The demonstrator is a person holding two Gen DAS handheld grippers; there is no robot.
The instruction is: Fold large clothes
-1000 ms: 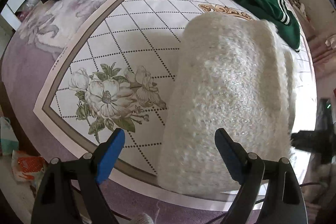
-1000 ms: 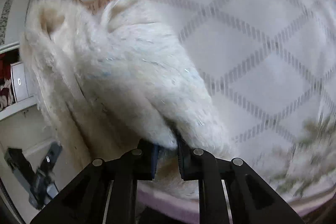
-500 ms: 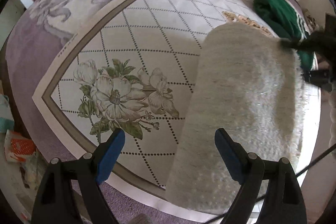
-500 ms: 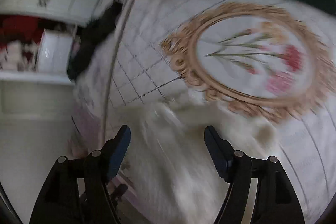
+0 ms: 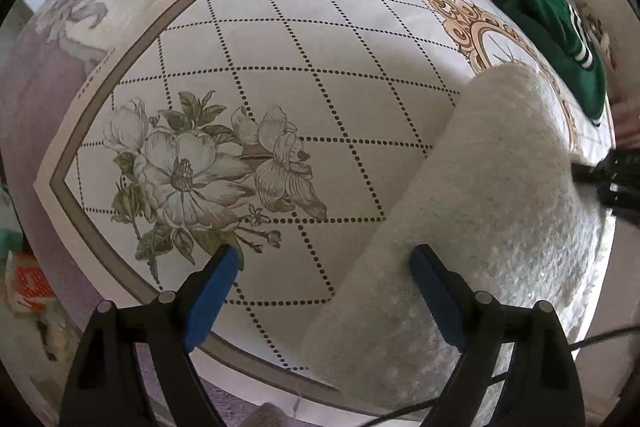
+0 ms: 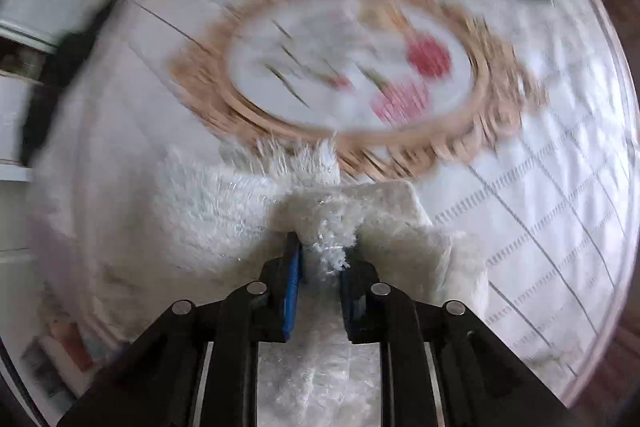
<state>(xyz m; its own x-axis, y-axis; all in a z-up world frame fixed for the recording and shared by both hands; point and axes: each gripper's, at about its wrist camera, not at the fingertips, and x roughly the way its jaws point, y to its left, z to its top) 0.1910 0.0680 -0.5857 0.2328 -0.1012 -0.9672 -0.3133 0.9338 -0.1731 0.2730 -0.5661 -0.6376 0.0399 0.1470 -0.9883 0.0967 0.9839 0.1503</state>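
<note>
Lying folded on the bed point(image 5: 280, 75), the fluffy white sweater point(image 5: 492, 219) forms a long rounded bundle across the right half of the left wrist view, running from the lower edge up toward the ornate gold medallion point(image 5: 472, 35) printed on the bedspread. The left gripper point(image 5: 322, 293) is spread wide and holds nothing; its right blue pad sits over the near left edge of the sweater while its left pad is over bare bedspread, close to the printed flower point(image 5: 188, 171). Whether the pads touch the fabric cannot be told. The right gripper point(image 6: 320, 281) is pressed nearly together on a tuft of the sweater point(image 6: 320, 227), pinching a bunched fold of the fuzzy knit between its blue pads; the rest of the garment spreads to the left and right of it and under it. In the left wrist view this right gripper point(image 5: 616, 183) shows as a dark shape at the sweater's far right edge. Beyond the sweater, a green garment with white stripes point(image 5: 548, 27) lies on the bed past the medallion, apart from the sweater. The right wrist view is blurred away from the gripper
</note>
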